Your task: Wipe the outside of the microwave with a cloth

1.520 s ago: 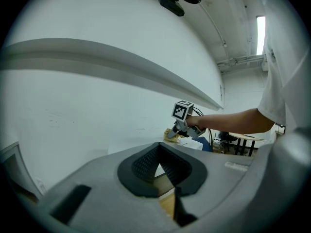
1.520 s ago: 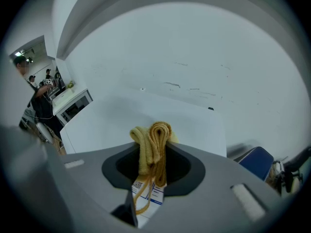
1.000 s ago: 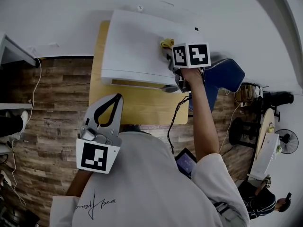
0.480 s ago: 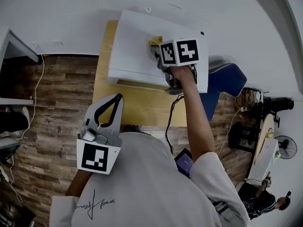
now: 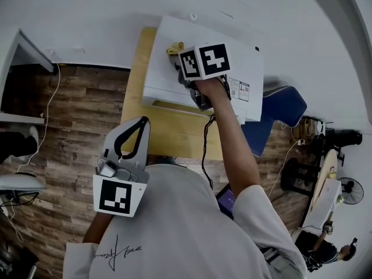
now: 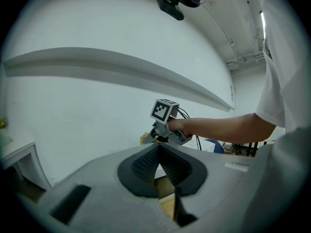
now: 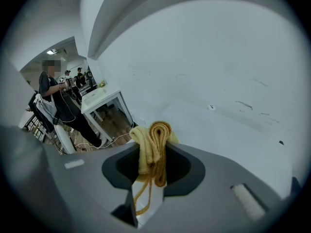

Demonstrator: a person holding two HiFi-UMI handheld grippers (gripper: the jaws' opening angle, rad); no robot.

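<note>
Item 1: microwave [image 5: 200, 45], white, standing on a pale wooden tabletop [image 5: 168, 133] with its back to a white wall; a printed label [image 5: 239, 89] sits on its top panel toward the person's right. Item 2: cloth [image 7: 153, 144], yellow, bunched into folds and loose loops, located over the top panel of the microwave at the rear corner on the person's left; whether it presses on the panel cannot be told. Item 3: right claw [image 7: 154, 155], clamped on the cloth, which fills the gap between its jaws and sticks out past the tips; held above the microwave's top with the arm reaching across the front edge. Item 4: left claw [image 6: 157, 149], jaws together with nothing between them, held back from the microwave on the person's side of the tabletop, near the body, pointing toward the microwave. Item 5: black cable [image 5: 204, 150], running down from the right claw over the tabletop edge in front of the microwave. Item 6: blue seat [image 5: 273, 118], just to the right of the microwave. Item 7: brown plank floor [image 5: 70, 115], left of and below the microwave.
</note>
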